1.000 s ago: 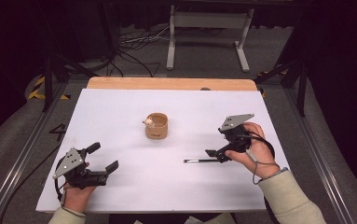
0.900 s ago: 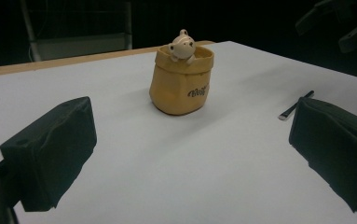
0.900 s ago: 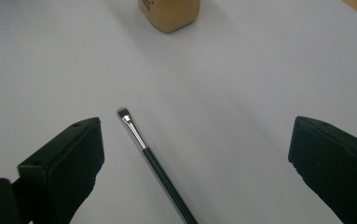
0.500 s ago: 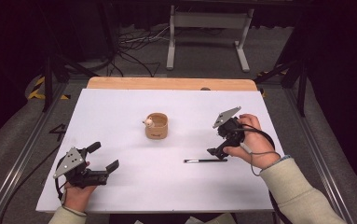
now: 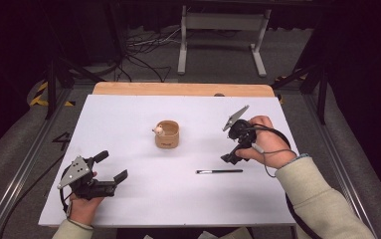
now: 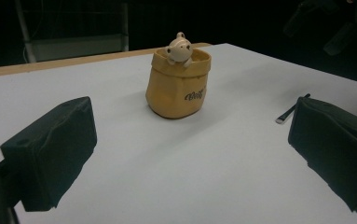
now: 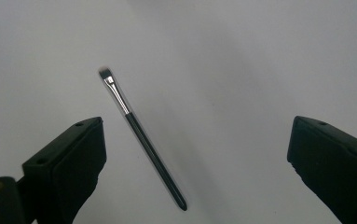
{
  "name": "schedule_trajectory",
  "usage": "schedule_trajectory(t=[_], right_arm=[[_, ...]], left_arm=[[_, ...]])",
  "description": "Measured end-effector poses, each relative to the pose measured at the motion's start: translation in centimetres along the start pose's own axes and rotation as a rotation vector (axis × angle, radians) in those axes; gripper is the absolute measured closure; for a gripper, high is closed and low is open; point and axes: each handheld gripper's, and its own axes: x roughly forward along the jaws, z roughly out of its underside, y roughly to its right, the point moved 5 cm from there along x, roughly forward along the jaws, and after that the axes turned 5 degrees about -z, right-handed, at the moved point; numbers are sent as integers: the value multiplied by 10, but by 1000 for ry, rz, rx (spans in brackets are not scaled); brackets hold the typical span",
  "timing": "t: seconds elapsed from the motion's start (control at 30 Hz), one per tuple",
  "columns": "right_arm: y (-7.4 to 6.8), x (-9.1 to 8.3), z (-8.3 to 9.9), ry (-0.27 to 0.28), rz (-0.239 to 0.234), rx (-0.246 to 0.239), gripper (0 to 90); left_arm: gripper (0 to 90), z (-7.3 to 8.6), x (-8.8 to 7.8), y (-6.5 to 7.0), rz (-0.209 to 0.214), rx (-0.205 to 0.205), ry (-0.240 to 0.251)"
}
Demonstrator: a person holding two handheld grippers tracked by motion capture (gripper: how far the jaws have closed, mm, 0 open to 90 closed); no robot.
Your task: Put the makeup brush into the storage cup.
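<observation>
Brush [image 7: 141, 140] flat on table [image 7: 241, 70], btwn spread jaws.

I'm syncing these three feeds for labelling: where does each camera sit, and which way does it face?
High view: above the person's side, looking forward and down on the white table; both forearms, left gripper and right gripper show.
Left gripper view: low over the table, between two black jaws, facing the tan pouch-shaped cup with a small bear figure.
Right gripper view: looking down between open jaws at the thin black brush.
Shared: the brush lies in all three.
</observation>
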Motion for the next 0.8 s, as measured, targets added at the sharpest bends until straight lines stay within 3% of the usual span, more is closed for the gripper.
schedule_trajectory(t=[0.3, 0.57, 0.7, 0.8], right_arm=[[3, 14, -2, -37, 0, -8, 52], [4, 30, 3, -110, -11, -13, 65], [3, 37, 6, -107, -26, 8, 71], [4, 41, 9, -108, -28, -3, 76]], left_arm=[[19, -1, -1, 0, -8, 1, 11], [19, 0, -1, 0, -3, 2, 5], [20, 0, -1, 0, -5, 3, 6], [20, 0, -1, 0, -4, 2, 4]])
